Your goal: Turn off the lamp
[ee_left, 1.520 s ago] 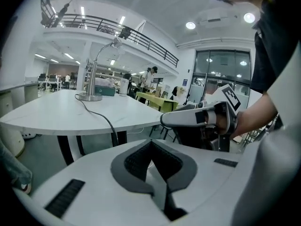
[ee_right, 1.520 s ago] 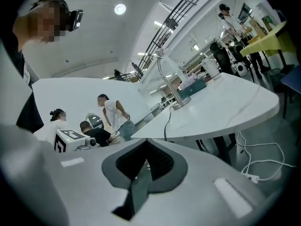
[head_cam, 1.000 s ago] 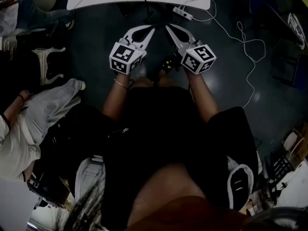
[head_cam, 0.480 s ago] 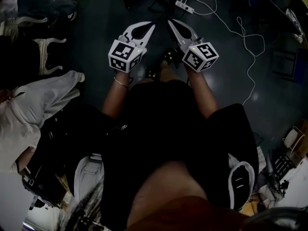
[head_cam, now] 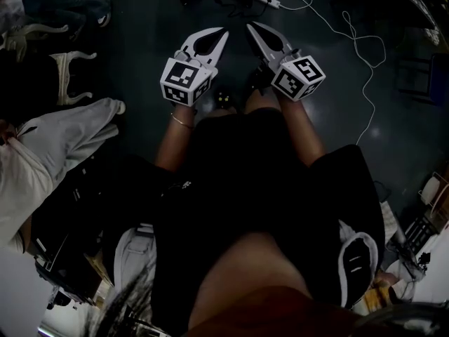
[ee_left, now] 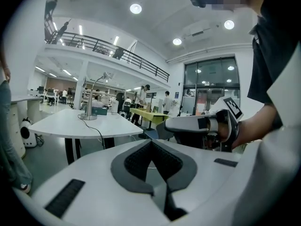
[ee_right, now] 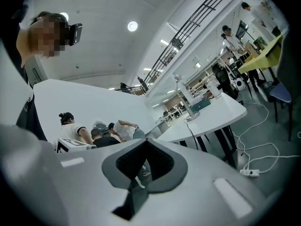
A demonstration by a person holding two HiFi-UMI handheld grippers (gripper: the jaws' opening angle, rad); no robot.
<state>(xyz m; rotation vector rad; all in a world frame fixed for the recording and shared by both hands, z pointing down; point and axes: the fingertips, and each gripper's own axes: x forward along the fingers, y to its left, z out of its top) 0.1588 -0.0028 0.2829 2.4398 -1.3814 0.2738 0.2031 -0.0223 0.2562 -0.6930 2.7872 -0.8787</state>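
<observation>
While the white worktop crossed the top of the head view a second ago, it has now slipped out of that view altogether, and the power strip [head_cam: 268, 0] on the dark floor [head_cam: 140, 41] lies closer to the top edge than it did. The left gripper [head_cam: 222, 35] and right gripper [head_cam: 251, 28] hold much the same spot in the frame as before, side by side above the person's lap, tips angled toward each other. Both pairs of fingers are clenched: in the left gripper view the dark pads of the left fingers [ee_left: 136, 161] meet at their tips with nothing caught between them, and in the right gripper view the right fingers [ee_right: 129, 166] are closed just as tight and just as empty. Neither gripper touches anything. The lamp [ee_left: 89, 100] stands on the worktop [ee_left: 61, 126], well apart from both sets of fingers. In the left gripper view it lies beyond the fingertips, up and to the left, with its cord trailing over the worktop's top. In the right gripper view it rises up and to the right of the fingertips. Whether it is lit cannot be told.
</observation>
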